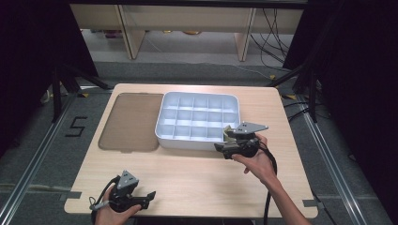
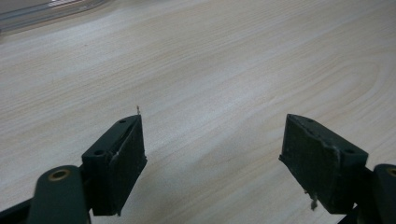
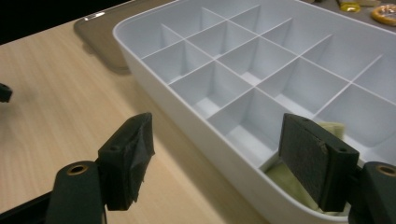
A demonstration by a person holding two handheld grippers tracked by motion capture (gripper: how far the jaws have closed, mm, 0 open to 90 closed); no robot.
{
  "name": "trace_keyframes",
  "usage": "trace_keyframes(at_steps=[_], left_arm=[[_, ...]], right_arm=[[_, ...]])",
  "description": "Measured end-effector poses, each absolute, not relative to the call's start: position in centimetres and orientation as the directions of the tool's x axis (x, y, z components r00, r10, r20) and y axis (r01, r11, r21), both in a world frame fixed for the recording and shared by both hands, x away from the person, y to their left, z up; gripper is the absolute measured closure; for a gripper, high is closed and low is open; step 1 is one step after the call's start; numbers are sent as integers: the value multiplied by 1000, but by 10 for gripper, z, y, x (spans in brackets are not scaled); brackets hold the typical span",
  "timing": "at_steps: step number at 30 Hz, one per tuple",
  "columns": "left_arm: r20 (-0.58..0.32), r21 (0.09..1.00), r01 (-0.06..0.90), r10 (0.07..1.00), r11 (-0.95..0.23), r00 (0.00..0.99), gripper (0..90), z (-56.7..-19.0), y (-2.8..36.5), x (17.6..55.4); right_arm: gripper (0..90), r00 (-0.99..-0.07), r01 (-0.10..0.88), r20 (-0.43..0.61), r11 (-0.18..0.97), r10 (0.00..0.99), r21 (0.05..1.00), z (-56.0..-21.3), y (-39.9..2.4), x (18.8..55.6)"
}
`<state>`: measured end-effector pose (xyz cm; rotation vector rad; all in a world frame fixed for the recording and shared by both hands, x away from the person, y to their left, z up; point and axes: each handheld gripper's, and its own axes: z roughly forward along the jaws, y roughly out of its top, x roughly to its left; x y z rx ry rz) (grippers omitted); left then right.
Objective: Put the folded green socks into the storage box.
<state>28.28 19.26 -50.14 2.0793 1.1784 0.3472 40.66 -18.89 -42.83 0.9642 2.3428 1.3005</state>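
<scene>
My right gripper (image 1: pixel 224 140) hangs at the near right corner of the white divided tray (image 1: pixel 164 133), and its jaws stand apart with nothing pressed between them; one jaw is over the table outside the tray wall, the other over the corner compartment. In that compartment lies a pale yellowish-green thing (image 3: pixel 287 175), folded or crumpled; it looks like a soft cloth or pad, though from here I cannot be sure what it is. It rests on the compartment floor, partly behind my jaw. The other compartments that I can see into are bare white. Just left of the tray, flat on the wooden table (image 1: pixel 197 178), lies the brownish translucent lid (image 1: pixel 129 122), beside the tray's left wall. My left gripper (image 1: pixel 149 197) is low at the near left edge of the table, well apart from the tray, jaws wide over bare wood, holding nothing.
</scene>
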Motion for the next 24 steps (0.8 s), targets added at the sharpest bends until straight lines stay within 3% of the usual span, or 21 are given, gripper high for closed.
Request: trace_keyframes(at_steps=[24], left_arm=[[-112, 707, 623, 817, -335, 566, 210, -501, 189, 276]], right_arm=[[217, -794, 401, 75, 426, 604, 811, -450, -186, 370]])
